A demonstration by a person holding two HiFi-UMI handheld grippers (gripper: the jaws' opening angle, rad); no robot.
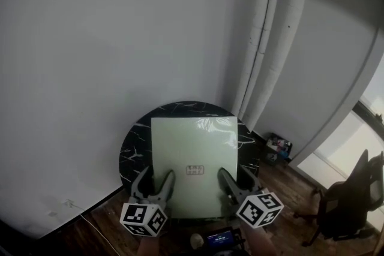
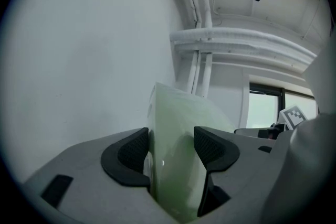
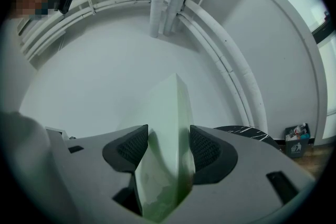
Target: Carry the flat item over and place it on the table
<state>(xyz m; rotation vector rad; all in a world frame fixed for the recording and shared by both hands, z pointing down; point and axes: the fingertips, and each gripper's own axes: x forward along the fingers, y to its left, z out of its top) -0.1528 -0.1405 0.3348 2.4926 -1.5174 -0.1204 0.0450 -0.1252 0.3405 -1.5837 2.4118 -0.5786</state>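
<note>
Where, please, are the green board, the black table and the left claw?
board (image 1: 193,150), head view, centre of its top face.
table (image 1: 133,150), head view, bare marbled top at left.
left claw (image 1: 156,177), head view, midway between its fingertips.

Head view: high up, facing steeply down onto the round table (image 1: 133,142), left gripper (image 1: 157,180) and right gripper (image 1: 235,178) near the bottom edge | Left gripper view: close behind its own jaws, tilted upward along the flat green panel (image 2: 178,149) | Right gripper view: likewise, table rim at right | Shared by all: panel, white pipes (image 1: 264,39)
</note>
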